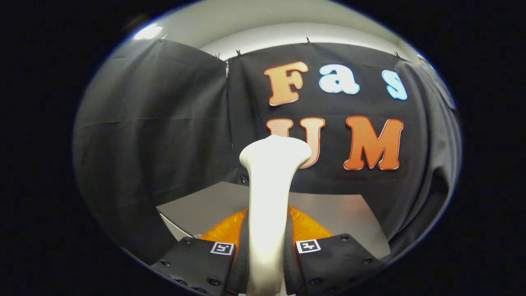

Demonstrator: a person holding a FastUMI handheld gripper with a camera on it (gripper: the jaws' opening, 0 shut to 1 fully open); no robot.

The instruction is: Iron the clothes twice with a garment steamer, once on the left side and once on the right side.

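Claw (pixel 266 255) is closed down narrow on the garment steamer (pixel 269 197). I see both fingers (pixel 205 259) pressed against its white handle, one each side, so it's a firm two-sided grip. Each finger carries a small square marker tag on its top face, just beside the handle.

Steamer looks glossy white, plastic. The shaft runs straight up from between the fingers and flares into a wider, rounded head at the top, well beyond the fingertips. It stands close to upright, no visible tilt. Can't tell which way the steam face points from here; I'm only getting the smooth back of the head.

Just ahead of the fingers, behind the handle and showing on both sides of it, there's an orange, shiny, textured thing (pixel 308 228). Can't tell what it is or whether it touches the steamer.

Beyond that is a grey worktop (pixel 328 209), flat, with bare surface either side of the shaft. Black cloth wall (pixel 156 135) stands behind the worktop and wraps round both sides.
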